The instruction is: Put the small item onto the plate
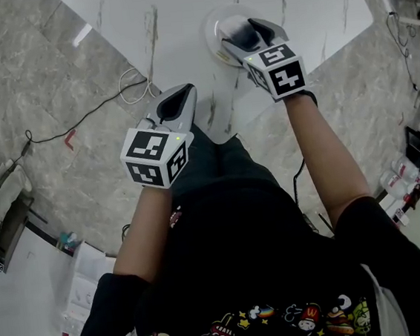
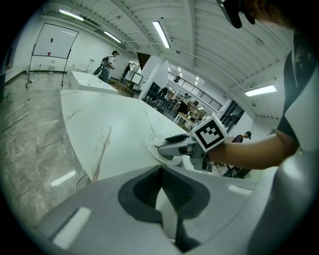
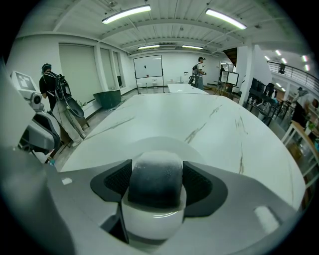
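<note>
A round white plate (image 1: 218, 28) lies on the white marble table (image 1: 305, 4) near its front corner. My right gripper (image 1: 248, 34) hovers over the plate, shut on the small item (image 1: 242, 27), a rounded piece that is dark on top and white below. In the right gripper view the small item (image 3: 154, 184) fills the gap between the jaws, with the plate (image 3: 114, 149) just beyond it. My left gripper (image 1: 177, 100) hangs off the table's near corner, shut and empty. The left gripper view shows the right gripper (image 2: 167, 147) at the plate (image 2: 152, 149).
The table's front corner (image 1: 221, 132) ends just ahead of the person's body. Cables (image 1: 130, 86) trail over the grey marbled floor at the left. White boxes (image 1: 81, 289) sit at the lower left and a rack with bottles (image 1: 409, 180) at the right. People stand far off.
</note>
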{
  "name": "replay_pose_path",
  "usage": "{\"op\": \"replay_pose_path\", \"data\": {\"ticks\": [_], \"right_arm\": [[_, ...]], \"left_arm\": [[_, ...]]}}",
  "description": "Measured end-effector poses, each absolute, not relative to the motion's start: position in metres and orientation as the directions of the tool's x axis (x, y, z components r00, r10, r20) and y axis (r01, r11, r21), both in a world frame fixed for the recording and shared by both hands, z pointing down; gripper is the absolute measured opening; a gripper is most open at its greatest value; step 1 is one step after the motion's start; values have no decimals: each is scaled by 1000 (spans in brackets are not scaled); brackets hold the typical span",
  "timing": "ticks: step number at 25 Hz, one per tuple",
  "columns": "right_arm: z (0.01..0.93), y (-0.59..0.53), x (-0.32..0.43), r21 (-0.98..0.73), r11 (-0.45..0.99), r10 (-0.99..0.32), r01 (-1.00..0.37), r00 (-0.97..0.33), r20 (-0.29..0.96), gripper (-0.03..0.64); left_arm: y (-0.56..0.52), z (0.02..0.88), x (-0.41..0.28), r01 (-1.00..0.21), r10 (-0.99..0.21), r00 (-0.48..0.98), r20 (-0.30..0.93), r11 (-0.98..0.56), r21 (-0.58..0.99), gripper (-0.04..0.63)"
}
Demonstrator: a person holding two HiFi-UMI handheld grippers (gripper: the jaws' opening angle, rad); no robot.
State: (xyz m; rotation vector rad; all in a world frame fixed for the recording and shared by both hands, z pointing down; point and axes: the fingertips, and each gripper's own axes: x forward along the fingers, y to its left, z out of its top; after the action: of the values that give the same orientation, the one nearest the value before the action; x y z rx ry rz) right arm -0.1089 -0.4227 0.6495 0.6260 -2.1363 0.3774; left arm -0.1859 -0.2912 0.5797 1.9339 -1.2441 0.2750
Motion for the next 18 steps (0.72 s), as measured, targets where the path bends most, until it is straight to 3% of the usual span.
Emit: {"op": "replay_pose_path", "data": {"ticks": [8,12,15,16,18], "right_arm": [[628,-423,-109,-89,815,-310,-573,-560,769,361],[580,-425,-98,-89,778,-389,-622,-589,708,209],[537,-426,-79,-60,733,-493,-677,-591,639,53],[521,-426,-73,-55,713,-535,-699,-592,603,20],[488,-421,-61,-75,679,-594,-730,-607,529,18]], "left_arm": [[-292,567,-193,-861,-677,466,569,-197,470,0],[-293,543,-191,-868,-689,463,557,-225,443,0],[-298,524,-186,-870,-698,469,541,-261,417,0],[-301,518,-185,-872,-703,470,534,-276,405,0],[-308,504,-183,-876,-718,469,515,-303,375,0]]}}
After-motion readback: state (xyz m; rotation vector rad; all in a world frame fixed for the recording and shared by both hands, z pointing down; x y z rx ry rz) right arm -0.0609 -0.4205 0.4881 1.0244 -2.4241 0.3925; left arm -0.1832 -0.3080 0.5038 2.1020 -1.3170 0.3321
